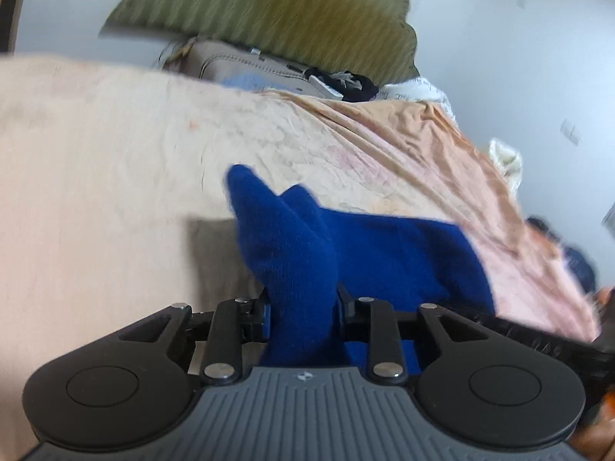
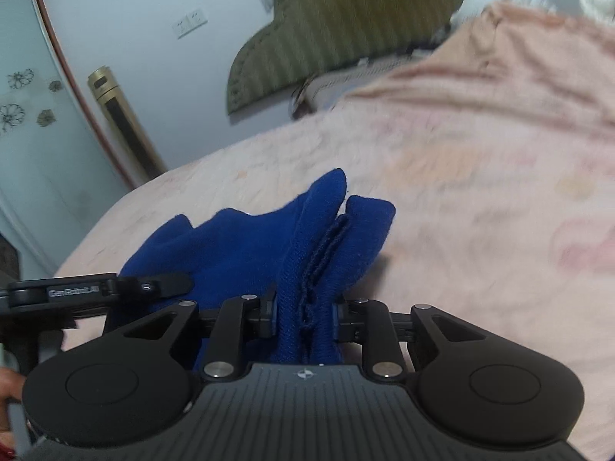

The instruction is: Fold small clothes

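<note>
Both tongs are pinching the blue knit garment (image 1: 384, 253) just above the pink bedspread (image 1: 115, 153): left gripper (image 1: 303, 307) and right gripper (image 2: 305, 309) each clamping a bunched edge (soft, light, floppy, probably stretchy), so hemmed edges look the surest hold.

A bedroom in a home.
A bed under a wrinkled pale-pink sheet (image 2: 480, 192), an olive-green striped pillow (image 1: 269, 7), white walls with sockets (image 2: 190, 22), and a flower-patterned frosted glass door (image 2: 23, 115).

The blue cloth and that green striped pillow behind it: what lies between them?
Mostly bare pink bedsheet, then a beige bag just before the green pillow, beyond the blue cloth; both views show it.
</note>
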Demonstrator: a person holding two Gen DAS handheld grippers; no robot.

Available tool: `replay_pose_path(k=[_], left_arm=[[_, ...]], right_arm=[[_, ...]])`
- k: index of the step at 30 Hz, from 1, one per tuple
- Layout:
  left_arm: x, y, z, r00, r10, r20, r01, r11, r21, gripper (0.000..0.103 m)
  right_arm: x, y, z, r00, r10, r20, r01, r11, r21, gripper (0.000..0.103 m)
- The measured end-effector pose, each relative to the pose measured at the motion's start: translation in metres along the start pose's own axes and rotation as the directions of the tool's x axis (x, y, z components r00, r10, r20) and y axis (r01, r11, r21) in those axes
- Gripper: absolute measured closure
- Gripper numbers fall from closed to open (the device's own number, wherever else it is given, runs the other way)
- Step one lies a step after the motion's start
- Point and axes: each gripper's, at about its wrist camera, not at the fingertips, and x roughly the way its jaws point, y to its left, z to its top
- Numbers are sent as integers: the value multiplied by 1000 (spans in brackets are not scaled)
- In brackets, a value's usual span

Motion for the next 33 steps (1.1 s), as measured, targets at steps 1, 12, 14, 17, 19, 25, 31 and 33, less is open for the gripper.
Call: replay_pose_path(k=[1,12,14,17,19,25,31,33], left_arm=[[7,-6,-1,999,52,-15,-52,998,43,73],[-70,-42,-63,977,204,55,-212,943,258,23],[-79,-42,-82,973,226,38,-227,935,272,22],[-78,-36,-100,971,236,-29,-222,944,246,22],[-78,-33,-106,968,248,-36,-235,949,210,22],[-93,-51,-110,942,335,1,-326,914,243,19],[-95,-57,-119,937,349,-10,-341,921,188,19],[-97,-58,-122,935,354,-10,-345,919,191,19]], right_arm=[[6,-3,1,1000,-4,-26,4,1000,2,73],[-79,-27,-45,993,-113,-38,113,994,5,44],[-91,-26,-60,995,-87,-58,87,996,-4,44],[-96,-27,-77,995,-28,-92,32,999,43,44],[-92,-24,-85,994,-37,-107,43,998,52,45],[-99,25,-88,984,-172,-44,164,975,-146,29],[-95,51,-101,982,-181,-48,167,961,-221,14],[-96,52,-104,982,-178,-63,161,963,-215,11]])
